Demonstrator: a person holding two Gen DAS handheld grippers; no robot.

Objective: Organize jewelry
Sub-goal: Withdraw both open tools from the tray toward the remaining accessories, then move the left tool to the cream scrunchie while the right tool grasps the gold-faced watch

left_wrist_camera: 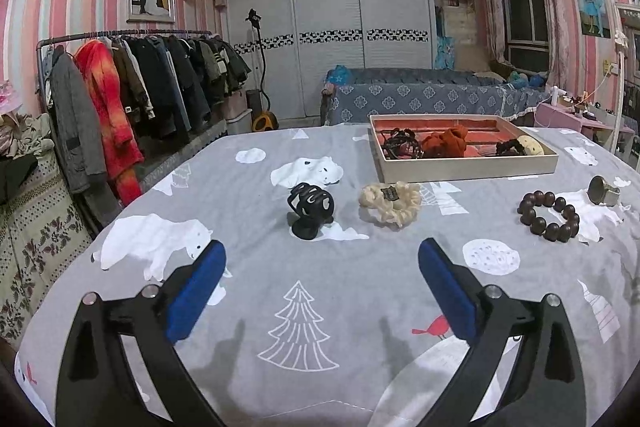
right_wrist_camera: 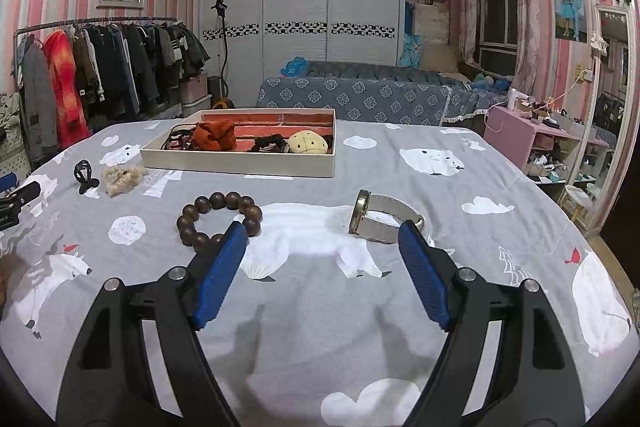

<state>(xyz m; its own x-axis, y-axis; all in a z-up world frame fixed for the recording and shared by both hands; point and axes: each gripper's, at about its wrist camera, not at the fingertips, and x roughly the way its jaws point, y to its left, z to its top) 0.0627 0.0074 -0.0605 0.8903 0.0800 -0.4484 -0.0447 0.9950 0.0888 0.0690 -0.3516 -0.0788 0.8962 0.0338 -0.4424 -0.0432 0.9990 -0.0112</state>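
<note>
A grey bedspread (left_wrist_camera: 320,163) printed with polar bears and trees is spread across the view. Toward its far side a shallow cream tray (right_wrist_camera: 240,159) with a red lining is set, and hair ties and a small yellow plush are seen inside it. Nearer, four pieces are laid loose on the cloth, well apart — a cream scrunchie (left_wrist_camera: 390,203), a wooden bead bracelet (right_wrist_camera: 219,222), a black claw clip (left_wrist_camera: 310,209) and a watch (right_wrist_camera: 382,221) standing on edge. The left gripper (left_wrist_camera: 322,257) and the right gripper (right_wrist_camera: 322,239) are held with jaws spread wide — nothing is between either pair. No obstacle is seen between grippers and pieces.
</note>
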